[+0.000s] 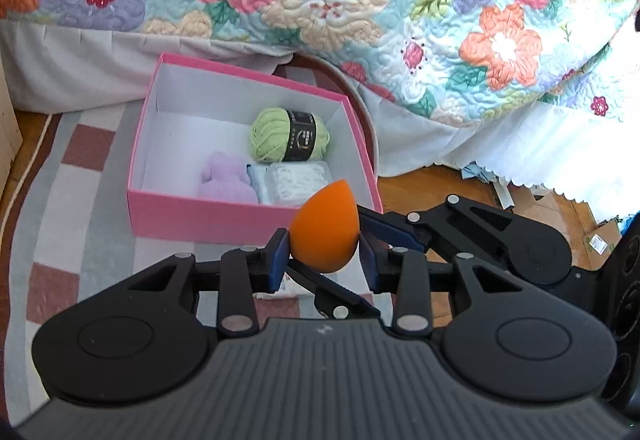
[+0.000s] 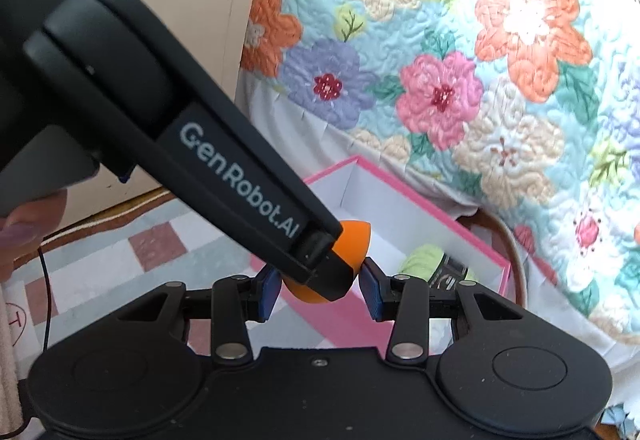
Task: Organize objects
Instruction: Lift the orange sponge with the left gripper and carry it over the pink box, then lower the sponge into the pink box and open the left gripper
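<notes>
An orange teardrop sponge hangs above the rug, just in front of an open pink box. My left gripper is shut on the sponge, its blue pads pressing both sides. My right gripper grips the same sponge from the other direction; its fingers reach in from the right in the left wrist view. A left finger crosses the right wrist view and hides part of the sponge. In the box lie green yarn, a lilac fluffy item and a pale packet.
A bed with a floral quilt rises right behind the box. The box stands on a checked rug. Cardboard scraps lie on the wooden floor at the right. A beige cabinet stands at the left. A finger shows at the left edge.
</notes>
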Available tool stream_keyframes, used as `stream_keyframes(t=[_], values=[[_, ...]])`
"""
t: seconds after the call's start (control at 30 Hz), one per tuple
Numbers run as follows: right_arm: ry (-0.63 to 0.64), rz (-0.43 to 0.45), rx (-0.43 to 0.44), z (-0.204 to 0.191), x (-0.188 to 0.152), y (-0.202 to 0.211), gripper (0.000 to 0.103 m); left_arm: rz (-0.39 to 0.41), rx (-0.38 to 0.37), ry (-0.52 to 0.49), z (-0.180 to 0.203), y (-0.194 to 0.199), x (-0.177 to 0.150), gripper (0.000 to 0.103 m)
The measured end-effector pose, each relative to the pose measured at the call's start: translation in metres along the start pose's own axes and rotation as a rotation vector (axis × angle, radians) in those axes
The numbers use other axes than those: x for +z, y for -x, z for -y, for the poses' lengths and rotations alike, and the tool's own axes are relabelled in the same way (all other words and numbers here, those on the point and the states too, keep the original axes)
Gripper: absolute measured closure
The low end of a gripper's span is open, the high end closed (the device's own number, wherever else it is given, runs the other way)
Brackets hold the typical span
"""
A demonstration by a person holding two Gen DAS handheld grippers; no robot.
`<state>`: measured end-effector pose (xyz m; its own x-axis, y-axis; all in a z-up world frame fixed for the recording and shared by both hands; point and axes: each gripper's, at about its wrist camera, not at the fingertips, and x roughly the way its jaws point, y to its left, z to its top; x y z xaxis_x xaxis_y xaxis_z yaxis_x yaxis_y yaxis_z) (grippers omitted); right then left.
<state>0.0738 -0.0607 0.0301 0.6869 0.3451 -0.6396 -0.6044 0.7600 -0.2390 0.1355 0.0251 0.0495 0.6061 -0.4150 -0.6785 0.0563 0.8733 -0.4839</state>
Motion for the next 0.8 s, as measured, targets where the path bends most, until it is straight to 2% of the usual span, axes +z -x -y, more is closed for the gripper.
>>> stream_keyframes(t=[0.2,0.33,0.5,0.67,0.8], values=[[0.021,0.002,0.0,0.01,0.011,-0.005,0.056,-0.02,-0.008,0.017,-0.001,-0.009,0.02,0.067],[-0.076,-0.032,0.048,0.032,0.027,-0.008,0.056,-0.01,-0.025,0.022,-0.001,-0.009,0.034,0.067],[-0.013,0.012,0.009,0.037,0.034,-0.011,0.056,-0.002,-0.049,0.044,-0.006,-0.014,0.054,0.066],[-0.04,0.039,0.047,0.05,0.033,-0.025,0.056,-0.029,-0.042,0.078,-0.016,-0.041,0.058,0.066],[-0.087,0.021,0.073,0.061,0.032,-0.045,0.059,-0.015,-0.024,0.11,-0.022,-0.055,0.055,0.066]])
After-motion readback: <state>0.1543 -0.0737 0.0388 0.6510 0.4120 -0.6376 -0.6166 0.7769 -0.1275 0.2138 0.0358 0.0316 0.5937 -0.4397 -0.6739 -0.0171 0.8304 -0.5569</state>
